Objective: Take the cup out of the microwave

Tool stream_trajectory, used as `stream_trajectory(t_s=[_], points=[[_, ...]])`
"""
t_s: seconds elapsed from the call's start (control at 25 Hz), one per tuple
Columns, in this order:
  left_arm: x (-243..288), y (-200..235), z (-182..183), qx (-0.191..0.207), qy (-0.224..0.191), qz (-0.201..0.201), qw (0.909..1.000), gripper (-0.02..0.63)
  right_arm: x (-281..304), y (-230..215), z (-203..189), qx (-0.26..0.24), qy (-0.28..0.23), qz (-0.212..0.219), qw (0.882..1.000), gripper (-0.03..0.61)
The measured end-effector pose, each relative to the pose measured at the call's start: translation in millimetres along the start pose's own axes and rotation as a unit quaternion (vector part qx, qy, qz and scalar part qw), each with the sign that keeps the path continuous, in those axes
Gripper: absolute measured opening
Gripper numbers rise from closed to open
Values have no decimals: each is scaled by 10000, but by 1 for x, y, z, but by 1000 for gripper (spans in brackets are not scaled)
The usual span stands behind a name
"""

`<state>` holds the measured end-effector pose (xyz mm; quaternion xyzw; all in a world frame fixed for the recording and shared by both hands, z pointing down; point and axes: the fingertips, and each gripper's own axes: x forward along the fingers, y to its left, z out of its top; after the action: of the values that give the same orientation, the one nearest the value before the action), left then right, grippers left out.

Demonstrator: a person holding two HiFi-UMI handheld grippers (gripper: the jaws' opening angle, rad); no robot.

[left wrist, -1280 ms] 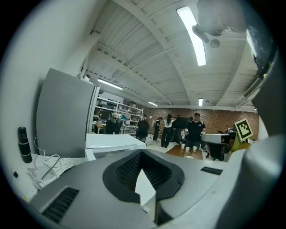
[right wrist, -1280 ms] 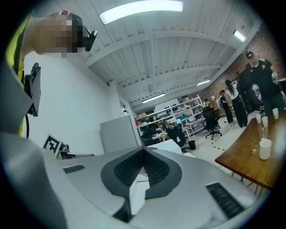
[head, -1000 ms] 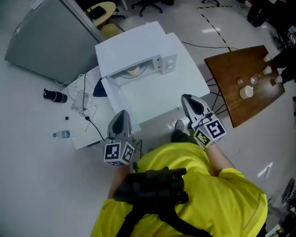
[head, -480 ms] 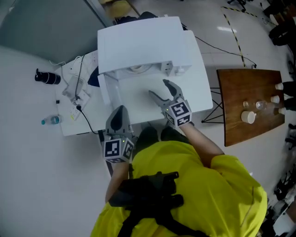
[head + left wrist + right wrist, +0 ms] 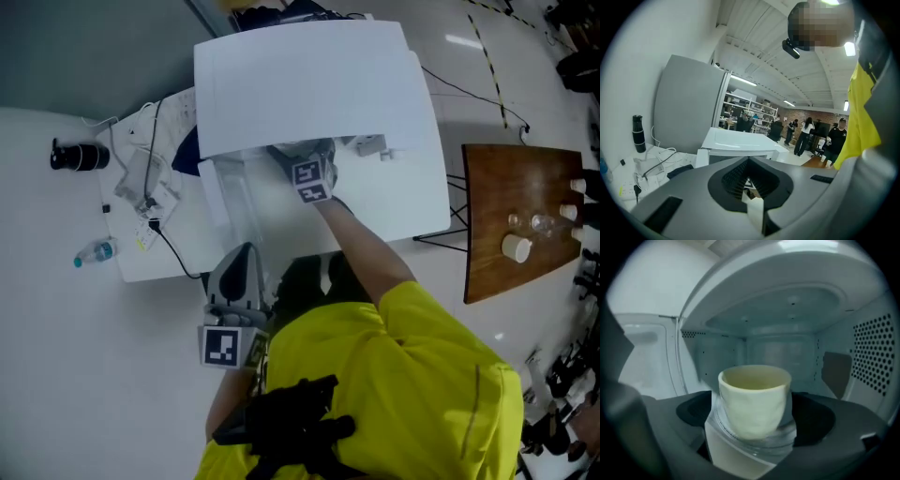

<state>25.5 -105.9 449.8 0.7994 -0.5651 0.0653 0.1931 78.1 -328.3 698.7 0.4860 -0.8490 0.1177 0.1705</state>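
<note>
Right now the right gripper (image 5: 300, 157) is reaching into the open microwave (image 5: 309, 84), which takes up the right end of the desk (image 5: 155, 262). Its jaws have just been opening and stand wide. The cup (image 5: 754, 399) stands between them on the glass turntable (image 5: 787, 439), about mid-cavity, and I see neither jaw pressing on it. The left gripper (image 5: 242, 262) hangs back at the desk's near edge, jaws together on nothing.

From where I stand, the risk is in the closing. If one jaw meets the cup first, the cup could slide on the glass or tip. A pinch too near the rim might let it swing or slip out. Lifting too high inside could also knock it against the cavity roof. I cannot tell whether the cup holds liquid, so a tilt may spill.

By my count there is one microwave, one cup inside it, one turntable and two grippers. Toward the desk's left edge lie one dark bottle (image 5: 80, 155) and one clear water bottle (image 5: 94, 253). Some small things sit on a wooden side table (image 5: 497, 187), too small to count.
</note>
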Motion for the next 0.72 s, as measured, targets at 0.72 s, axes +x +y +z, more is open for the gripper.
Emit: stream_trajectory(t_s=[0.72], points=[[14,30,-1,-29,109,-70,9999,-6,23,-9,4,-352,38,-470,9983,477]])
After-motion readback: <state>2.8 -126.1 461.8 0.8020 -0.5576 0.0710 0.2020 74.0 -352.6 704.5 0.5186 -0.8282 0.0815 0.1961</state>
